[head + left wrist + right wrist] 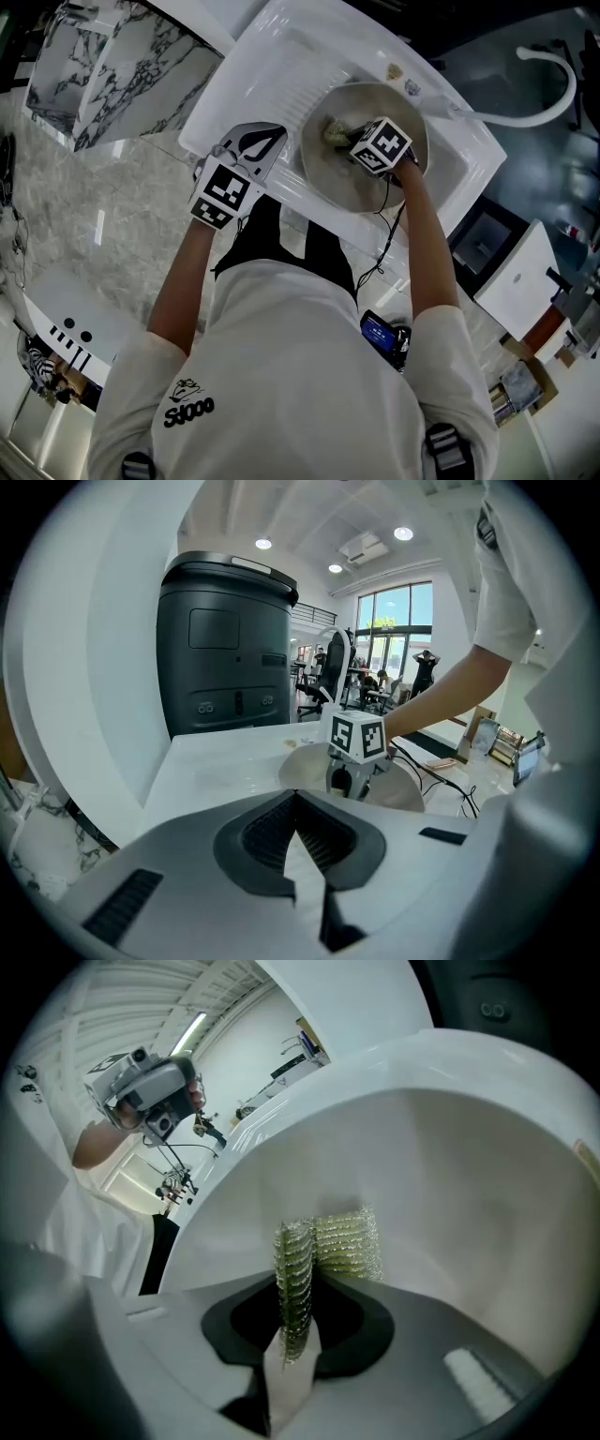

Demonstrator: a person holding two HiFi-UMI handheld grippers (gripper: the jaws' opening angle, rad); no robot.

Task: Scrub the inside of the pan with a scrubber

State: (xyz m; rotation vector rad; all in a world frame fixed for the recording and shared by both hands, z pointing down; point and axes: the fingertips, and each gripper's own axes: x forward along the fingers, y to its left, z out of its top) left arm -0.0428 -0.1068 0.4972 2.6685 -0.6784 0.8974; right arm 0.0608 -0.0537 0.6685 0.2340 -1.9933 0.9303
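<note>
- Green-gold mesh makes up the scrubber (pixel 328 1241). The right gripper (pixel 296 1288) has it pinched tight.
- The scrubber is pressed against the inside of the pale pan (pixel 347 183).
- The pan sits in the white sink (pixel 272 56).
- The left gripper (pixel 298 808) is closed with nothing in it. It is by the sink's edge, beside the pan and not touching it.
- I think the scrubbing is under way. Only one spot is being rubbed, so the rest of the inside likely needs doing. I cannot tell how clean it is.
</note>
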